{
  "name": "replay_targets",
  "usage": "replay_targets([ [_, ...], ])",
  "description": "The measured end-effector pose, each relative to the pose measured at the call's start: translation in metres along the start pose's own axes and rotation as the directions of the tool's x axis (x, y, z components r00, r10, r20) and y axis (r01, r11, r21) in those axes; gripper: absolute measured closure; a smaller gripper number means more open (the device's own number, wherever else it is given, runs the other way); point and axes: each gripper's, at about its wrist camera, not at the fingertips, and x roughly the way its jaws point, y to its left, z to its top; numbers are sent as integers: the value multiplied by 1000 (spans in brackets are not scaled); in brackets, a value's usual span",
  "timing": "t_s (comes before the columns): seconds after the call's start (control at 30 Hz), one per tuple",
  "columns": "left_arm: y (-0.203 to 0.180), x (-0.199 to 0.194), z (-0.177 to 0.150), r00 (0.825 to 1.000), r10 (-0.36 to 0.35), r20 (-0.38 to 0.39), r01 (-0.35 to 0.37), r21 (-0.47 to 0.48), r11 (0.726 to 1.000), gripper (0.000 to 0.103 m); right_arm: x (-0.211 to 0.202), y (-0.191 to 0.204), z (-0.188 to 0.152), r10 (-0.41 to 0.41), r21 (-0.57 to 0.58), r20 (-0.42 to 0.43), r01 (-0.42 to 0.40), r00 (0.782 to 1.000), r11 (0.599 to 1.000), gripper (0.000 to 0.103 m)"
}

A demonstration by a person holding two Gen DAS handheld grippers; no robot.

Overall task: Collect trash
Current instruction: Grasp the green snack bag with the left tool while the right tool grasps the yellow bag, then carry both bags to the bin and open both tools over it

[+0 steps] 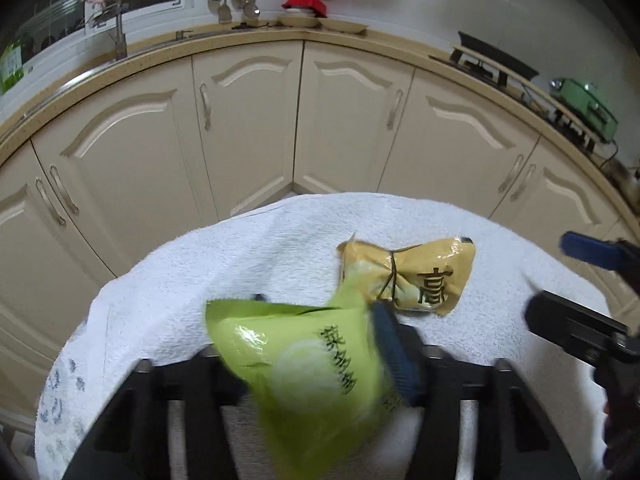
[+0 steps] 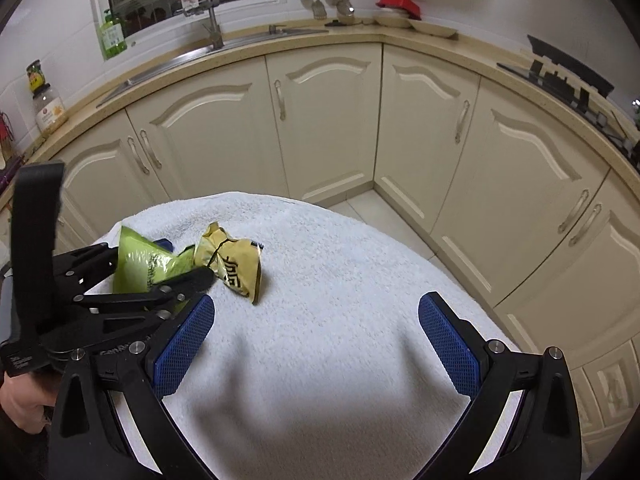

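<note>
A green snack packet (image 1: pixel 304 364) lies on a white towel (image 1: pixel 200 272), and my left gripper (image 1: pixel 320 312) is shut on it; one blue pad (image 1: pixel 396 356) presses its right side, while the other finger is mostly hidden behind it. A crumpled yellow packet (image 1: pixel 420 276) lies just beyond, touching the green one's tip. The right wrist view shows the left gripper (image 2: pixel 184 260) from the side, the green packet (image 2: pixel 140 260) between its fingers and the yellow packet (image 2: pixel 236 264) next to it. My right gripper (image 2: pixel 318 344) hangs open over the bare towel (image 2: pixel 360 280), to the right of both packets.
The right gripper (image 1: pixel 576 284) enters the left wrist view at the right edge. Cream corner cabinets (image 2: pixel 328 120) stand behind the towel-covered surface, with a sink (image 2: pixel 200 54), a green soap bottle (image 2: pixel 112 36) and a stove (image 2: pixel 568 72) on the counter. A hand (image 2: pixel 20 400) holds the left gripper.
</note>
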Motion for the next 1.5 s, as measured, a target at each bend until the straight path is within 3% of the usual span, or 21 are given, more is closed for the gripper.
replay_targets([
  [0.17,32,-1,11,1000,21,3,-21,-77,997,78,21,14,11,42,-32,-6,-42,999,999,0],
  [0.33,51,-5,21,998,55,27,-52,-111,992,81,50,33,17,69,-51,-36,-71,997,996,3],
  [0.4,55,-4,20,998,61,25,-58,-123,991,83,60,40,18,68,-57,-53,-71,996,996,17],
  [0.47,59,-1,23,997,69,21,-66,-131,989,85,68,50,15,89,-75,-72,-95,993,993,40],
  [0.5,60,2,25,997,72,19,-69,-139,988,85,68,54,14,87,-90,-70,-93,994,992,45],
  [0.57,63,4,29,997,73,19,-69,-150,986,86,65,64,8,71,-128,-54,-77,996,989,68],
  [0.63,63,-3,23,997,73,27,-68,-153,986,86,59,65,3,96,-121,-47,-101,994,988,78],
  [0.9,39,-25,21,996,59,66,-49,-148,988,87,29,50,-16,170,-25,-23,-171,985,985,79],
  [1.23,-22,-107,-28,989,19,145,-8,-76,997,87,-60,27,-63,201,49,57,-203,978,978,79],
  [1.5,-117,-198,-92,969,-110,220,96,71,993,87,-158,-15,-114,144,109,175,-164,974,980,79],
])
